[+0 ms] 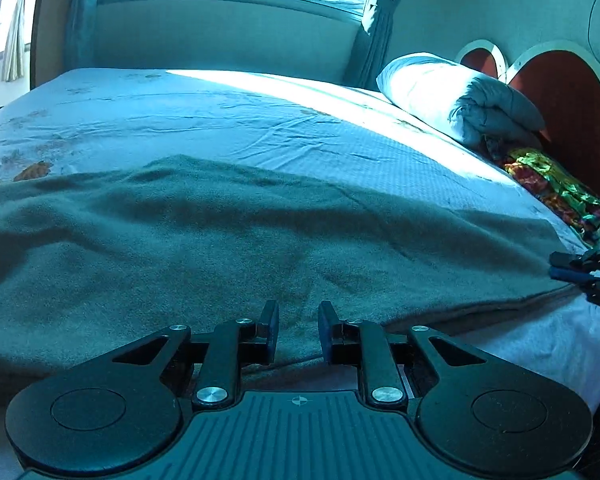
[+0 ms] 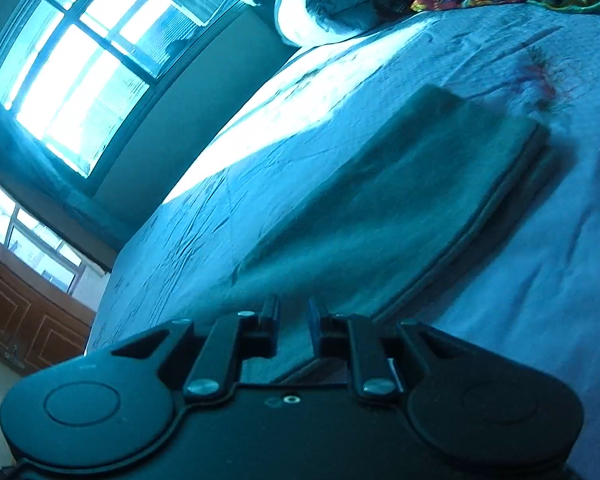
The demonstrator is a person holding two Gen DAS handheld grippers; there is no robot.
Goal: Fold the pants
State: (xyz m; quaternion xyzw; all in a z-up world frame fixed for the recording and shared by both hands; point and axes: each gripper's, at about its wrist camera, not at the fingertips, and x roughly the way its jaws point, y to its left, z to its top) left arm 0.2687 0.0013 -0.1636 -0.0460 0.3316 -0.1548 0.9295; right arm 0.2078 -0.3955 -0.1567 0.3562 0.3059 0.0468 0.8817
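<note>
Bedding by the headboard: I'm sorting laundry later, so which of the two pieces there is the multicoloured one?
The patterned cloth lying nearer the right gripper; the bundled duvet beyond it is plain pale.

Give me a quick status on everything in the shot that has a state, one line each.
pants: folded flat on the bed, layered edges showing
left gripper: open, over the pants' near edge
right gripper: open, at the pants' edge
bedsheet: spread, lightly wrinkled
quilt: rolled up by the headboard

Left gripper [image 1: 298, 330]: black linkage arms, silver screws, ribbed base with crosshair mark; right gripper [image 2: 294, 330] similar, pads perhaps blue.
</note>
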